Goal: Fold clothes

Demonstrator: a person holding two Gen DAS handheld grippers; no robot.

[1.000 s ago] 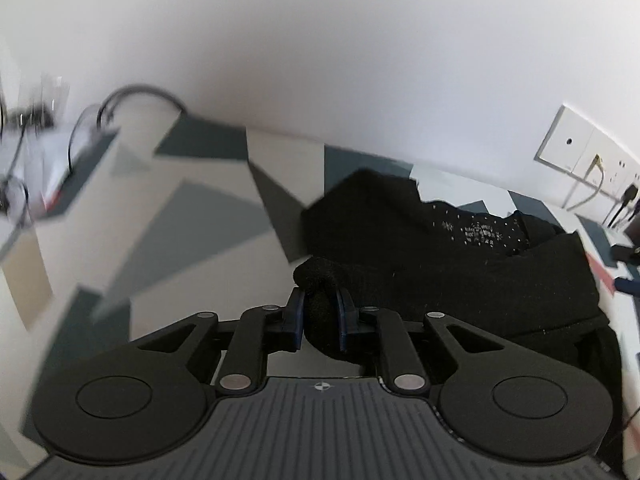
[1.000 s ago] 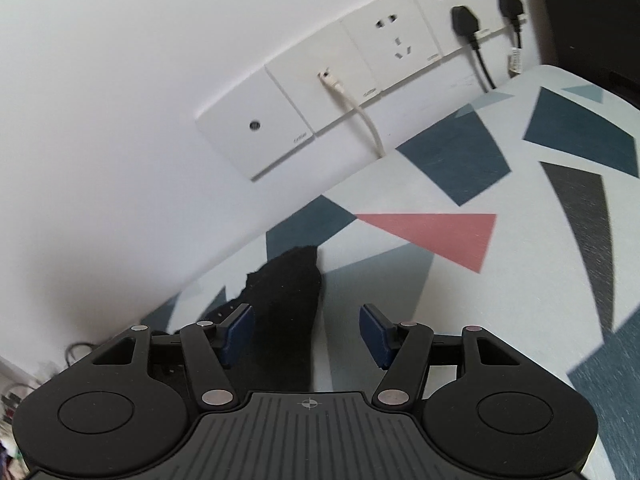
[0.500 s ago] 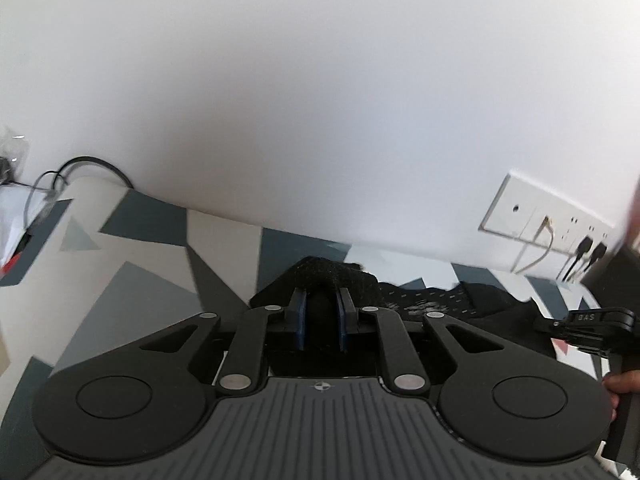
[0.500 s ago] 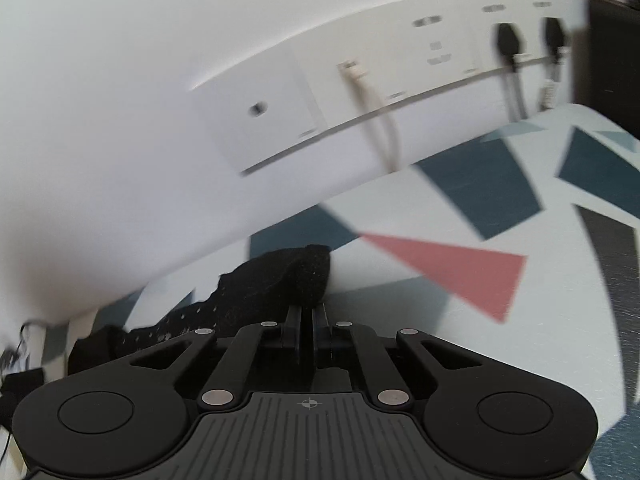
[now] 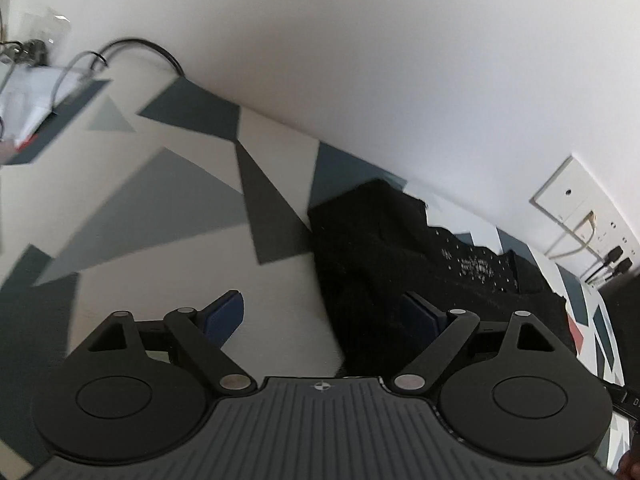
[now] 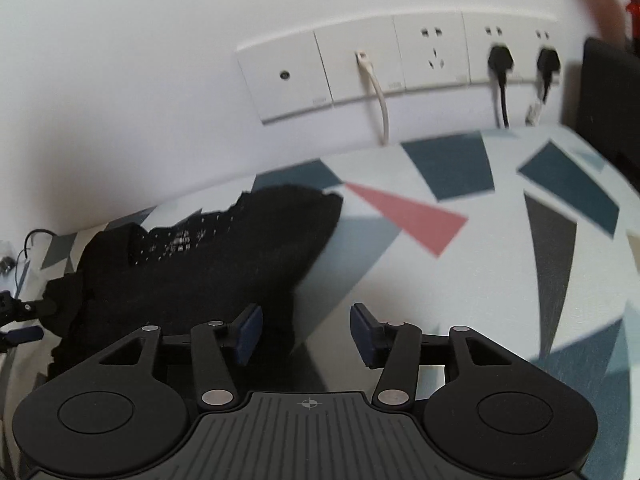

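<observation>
A black garment (image 5: 400, 256) with small white print lies on the patterned cloth-covered surface (image 5: 160, 200) near the wall. My left gripper (image 5: 324, 314) is opening, its blue pads wide apart; the garment's left edge runs between them and the pads do not press on it. In the right wrist view the same garment (image 6: 224, 256) lies to the left. My right gripper (image 6: 306, 336) is opening too, with the garment's right edge lying loose between its blue pads. My left gripper's tips (image 6: 20, 320) show at the far left edge of the right wrist view.
A row of white wall sockets (image 6: 400, 64) with a white cable and two black plugs sits just above the surface. Cables and white clutter (image 5: 36, 80) lie at the far left corner. A dark object (image 6: 608, 100) stands at the right.
Both grippers were shut on the garment's edge half a second ago and have let go; their jaws now stand apart. The garment has settled flat nearer the wall.
</observation>
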